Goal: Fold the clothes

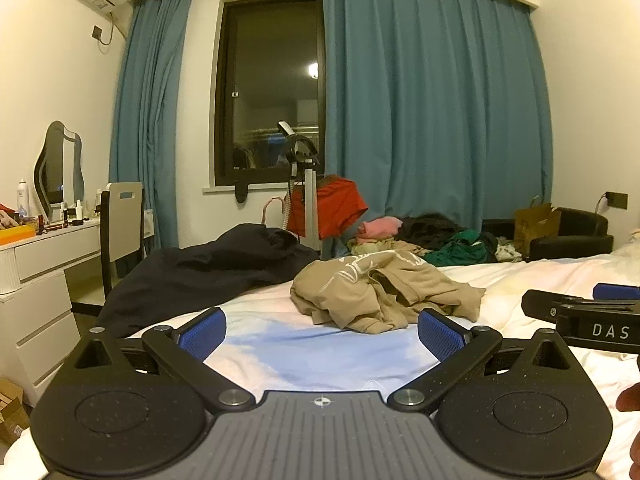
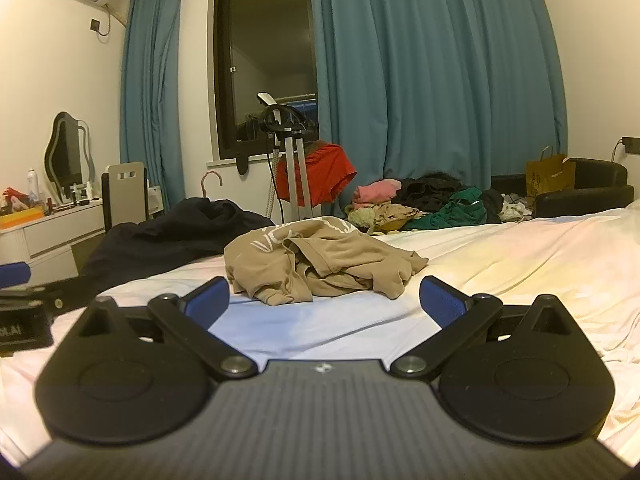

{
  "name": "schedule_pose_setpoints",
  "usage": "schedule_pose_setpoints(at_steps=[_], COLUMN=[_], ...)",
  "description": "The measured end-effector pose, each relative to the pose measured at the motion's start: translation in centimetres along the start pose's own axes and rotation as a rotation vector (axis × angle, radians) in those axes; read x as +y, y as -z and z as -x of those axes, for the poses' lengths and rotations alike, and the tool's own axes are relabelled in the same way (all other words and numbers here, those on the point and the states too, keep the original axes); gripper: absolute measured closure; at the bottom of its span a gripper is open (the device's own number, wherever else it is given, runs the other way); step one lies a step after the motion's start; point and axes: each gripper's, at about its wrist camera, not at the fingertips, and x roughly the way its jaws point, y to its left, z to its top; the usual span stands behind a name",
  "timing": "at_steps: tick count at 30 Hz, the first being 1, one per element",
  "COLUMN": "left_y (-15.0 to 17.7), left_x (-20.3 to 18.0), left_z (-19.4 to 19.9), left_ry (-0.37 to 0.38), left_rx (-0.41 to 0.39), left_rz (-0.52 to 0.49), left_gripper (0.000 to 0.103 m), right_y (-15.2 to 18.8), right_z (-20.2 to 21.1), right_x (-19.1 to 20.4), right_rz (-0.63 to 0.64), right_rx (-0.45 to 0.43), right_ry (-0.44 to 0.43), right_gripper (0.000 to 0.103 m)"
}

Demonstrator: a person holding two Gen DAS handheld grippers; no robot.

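A bedroom at night, seen along two hand-held grippers poised low over a bed [image 1: 520, 276]: at far left a white dressing table [image 1: 44, 256] carries a wavy-framed mirror [image 1: 60, 168], bottles and small clutter, with a white-backed chair [image 1: 122, 220] drawn up just beside it; a dark garment [image 1: 208, 268] lies slumped across the bed's left edge; the left gripper [image 1: 322, 330] is released, its blue-padded fingers [image 1: 204, 332] spread wide with nothing between them, pointing over a pale blue patch of bedding [image 1: 304, 352]; just beyond those fingers, near the middle of the bed, sits the crumpled tan garment [image 1: 384, 292], unfolded, bearing a white line design and touching neither gripper; behind it a garment steamer stand [image 1: 308, 200] rises before the dark window [image 1: 272, 88], a red garment [image 1: 332, 204] draped beside it, teal curtains [image 1: 432, 100] hanging to either side; farther right, along the bed's far edge, a heap of clothes [image 1: 440, 240] in pink, black, green and beige is piled up; the right gripper [image 2: 324, 300], likewise released with its fingers [image 2: 442, 300] wide apart and empty, faces the same tan garment [image 2: 320, 268] from close by; its black body, lettered in white, juts into the left camera's frame at the right edge; past it a brown paper bag [image 2: 550, 176] stands against a black armchair [image 2: 592, 188] in the corner.
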Motion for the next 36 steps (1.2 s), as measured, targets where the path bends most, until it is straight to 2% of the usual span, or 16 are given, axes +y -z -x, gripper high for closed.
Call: schedule_pose_setpoints(at_steps=[10, 36], left_y=[0.2, 0.4], left_x=[-0.8, 0.4], left_z=[0.7, 0.1], left_ry=[-0.002, -0.004], left_rx=[-0.006, 0.003], left_rz=[-0.007, 0.009], left_gripper=[0.0, 0.0], right_y=[-0.2, 0.0], right_z=[-0.2, 0.1], right_x=[-0.1, -0.1], right_rz=[-0.006, -0.015], right_rx=[0.009, 0.0], right_ry=[0.001, 0.004], right_gripper=[0.0, 0.0])
